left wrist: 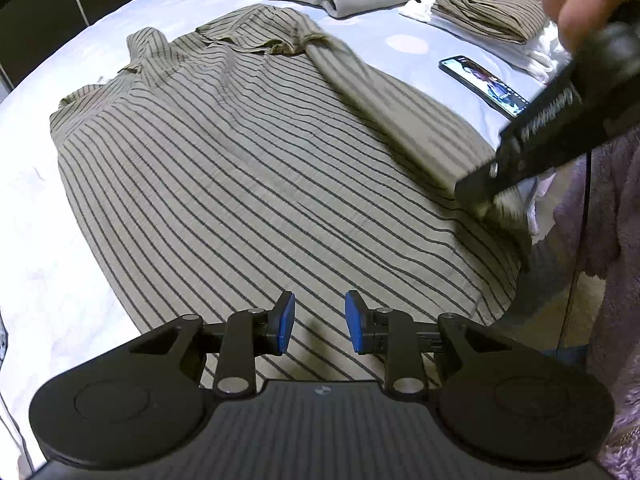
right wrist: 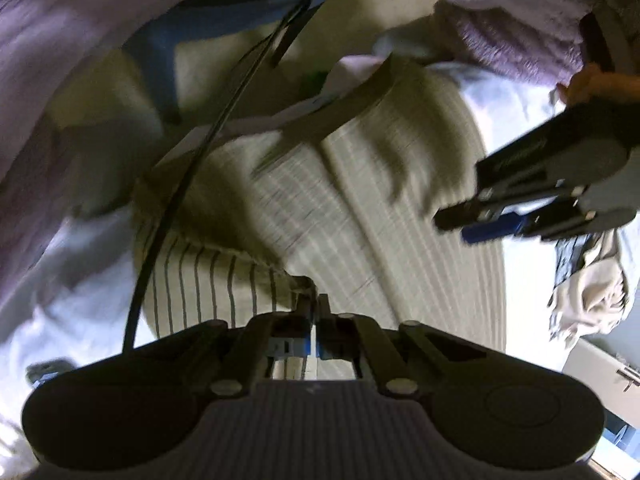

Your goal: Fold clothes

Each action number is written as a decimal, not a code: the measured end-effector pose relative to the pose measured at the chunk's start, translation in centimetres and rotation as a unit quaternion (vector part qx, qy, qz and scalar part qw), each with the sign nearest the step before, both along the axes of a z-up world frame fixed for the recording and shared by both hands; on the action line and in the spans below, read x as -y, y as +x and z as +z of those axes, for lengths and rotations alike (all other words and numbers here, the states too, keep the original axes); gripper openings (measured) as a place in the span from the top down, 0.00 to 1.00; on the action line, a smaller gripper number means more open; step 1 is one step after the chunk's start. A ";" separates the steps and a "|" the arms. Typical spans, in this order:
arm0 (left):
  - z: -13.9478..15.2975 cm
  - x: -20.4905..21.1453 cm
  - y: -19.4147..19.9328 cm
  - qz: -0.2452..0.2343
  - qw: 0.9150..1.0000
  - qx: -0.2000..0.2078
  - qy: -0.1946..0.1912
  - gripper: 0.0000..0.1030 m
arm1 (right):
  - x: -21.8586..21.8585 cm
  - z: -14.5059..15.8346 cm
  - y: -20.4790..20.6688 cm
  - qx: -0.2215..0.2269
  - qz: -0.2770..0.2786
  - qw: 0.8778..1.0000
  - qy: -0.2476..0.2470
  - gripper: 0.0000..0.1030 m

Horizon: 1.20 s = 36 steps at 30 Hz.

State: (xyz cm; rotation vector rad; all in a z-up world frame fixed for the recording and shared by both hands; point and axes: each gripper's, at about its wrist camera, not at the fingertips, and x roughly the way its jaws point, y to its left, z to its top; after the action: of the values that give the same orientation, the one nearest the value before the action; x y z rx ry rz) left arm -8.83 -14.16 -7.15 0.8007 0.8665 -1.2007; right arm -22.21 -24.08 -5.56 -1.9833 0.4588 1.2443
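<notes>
Left gripper (left wrist: 320,322): we see its jaws apart, above the striped shirt (left wrist: 240,184).
Right gripper (right wrist: 314,304): we see it clamped on the shirt's sleeve (left wrist: 384,108).
Phone (left wrist: 484,84): beside the shirt.

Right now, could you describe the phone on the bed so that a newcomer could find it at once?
Start from the big striped shirt spread across the pale blue bed. Just past its right sleeve, before the folded piles, lies the phone, flat on the sheet. It is the only hard, dark, glossy thing there, with its screen lit.
</notes>
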 end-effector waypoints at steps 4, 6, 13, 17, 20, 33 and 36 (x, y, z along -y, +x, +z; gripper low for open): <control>0.0 -0.1 0.1 0.002 1.000 -0.002 -0.001 0.75 | -1.3 -1.9 0.6 -0.002 0.000 1.000 0.011 0.98; 0.1 -0.1 0.2 0.002 1.000 -0.004 -0.002 0.75 | -1.6 -4.2 1.1 -0.003 -0.005 1.000 0.011 0.98; 0.6 0.3 0.8 0.009 1.000 -0.026 -0.007 0.74 | -1.5 -4.6 1.5 -0.012 -0.070 0.997 0.038 0.76; 1.1 1.1 0.7 0.003 0.999 -0.032 -0.008 0.70 | -0.2 -2.7 1.2 -0.003 -0.103 0.993 0.058 0.64; 1.6 2.1 0.9 0.009 0.999 -0.045 -0.007 0.70 | 2.1 -1.9 1.2 0.006 -0.133 0.990 0.045 0.62; 0.4 8.9 -0.5 0.045 0.988 -0.139 0.048 0.65 | 15.0 -1.8 6.1 0.042 -0.242 0.969 -0.013 0.63; -0.8 10.1 -0.3 0.072 0.983 -0.151 0.069 0.65 | 17.4 -2.4 8.4 0.049 -0.246 0.968 -0.021 0.63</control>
State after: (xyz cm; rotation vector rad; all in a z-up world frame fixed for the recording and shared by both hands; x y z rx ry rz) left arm -9.12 -24.22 -7.93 0.6613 1.2470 -1.1591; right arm -13.81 -41.50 -7.92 -1.8031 0.8700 0.8256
